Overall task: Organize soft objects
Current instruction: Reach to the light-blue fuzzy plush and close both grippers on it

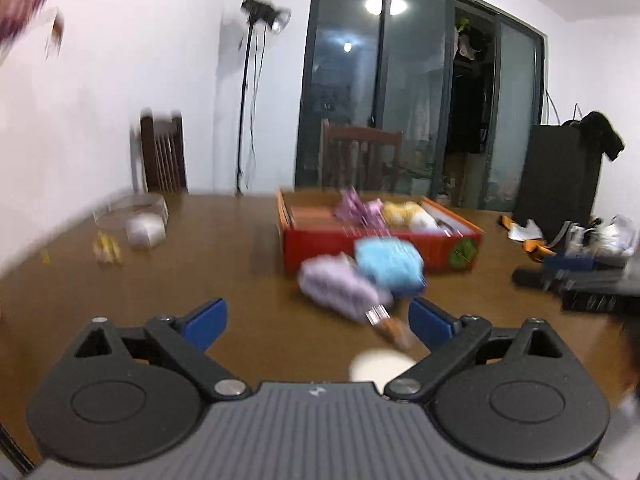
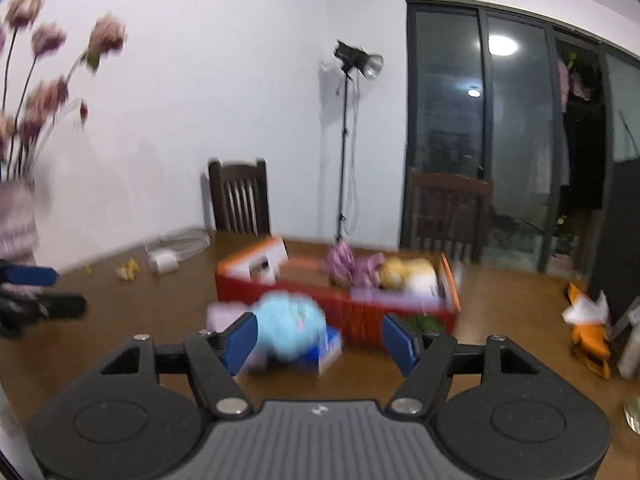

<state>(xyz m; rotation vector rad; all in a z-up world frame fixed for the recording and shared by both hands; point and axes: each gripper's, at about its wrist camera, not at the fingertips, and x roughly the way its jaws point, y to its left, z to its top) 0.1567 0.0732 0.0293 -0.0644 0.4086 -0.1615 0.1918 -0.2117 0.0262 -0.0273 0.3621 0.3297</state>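
Observation:
In the left wrist view a purple fluffy item (image 1: pixel 340 288) and a light blue fluffy item (image 1: pixel 390 266) lie side by side on the brown table, in front of a red box (image 1: pixel 320 248). The box holds a purple plush (image 1: pixel 356 208) and a yellow and white plush (image 1: pixel 408 214). My left gripper (image 1: pixel 318 322) is open wide just short of the purple item, with nothing between its fingers. My right gripper (image 2: pixel 320 344) is open; the blue fluffy item (image 2: pixel 290 326) lies just ahead between its fingers, untouched. The purple item (image 2: pixel 224 314) and the red box (image 2: pixel 240 286) lie behind. The frames are blurred.
Two wooden chairs (image 1: pixel 164 156) (image 1: pixel 360 156) and a light stand (image 1: pixel 250 92) stand beyond the table. A clear container (image 1: pixel 132 208), a white object (image 1: pixel 146 232) and yellow bits (image 1: pixel 106 250) lie far left. Black and orange clutter (image 1: pixel 568 256) is on the right, and a flower vase (image 2: pixel 16 224) on the left.

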